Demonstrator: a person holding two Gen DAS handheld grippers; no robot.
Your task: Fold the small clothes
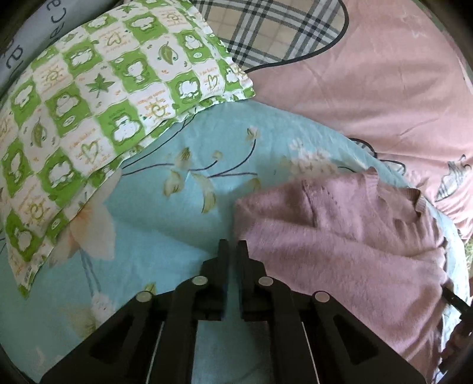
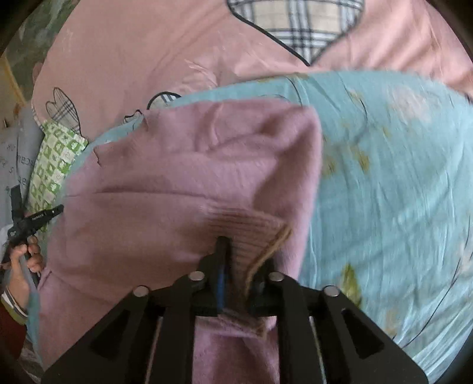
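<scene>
A fuzzy pink sweater (image 1: pixel 340 236) lies on the light blue flowered sheet (image 1: pixel 165 230), its neckline toward the far right. My left gripper (image 1: pixel 232 246) is shut and empty, just off the sweater's left edge, over the sheet. In the right wrist view my right gripper (image 2: pixel 236 251) is shut on a ribbed cuff (image 2: pixel 251 233) of the sweater (image 2: pixel 177 177) and holds it over the sweater's body. The left gripper (image 2: pixel 44 217) shows at that view's left edge, held by a hand.
A green-and-white checked pillow (image 1: pixel 88 103) lies on the sheet at the far left. A pink quilt (image 1: pixel 369 82) with a plaid patch (image 1: pixel 266 26) lies behind. The blue sheet (image 2: pixel 399 192) spreads to the right of the sweater.
</scene>
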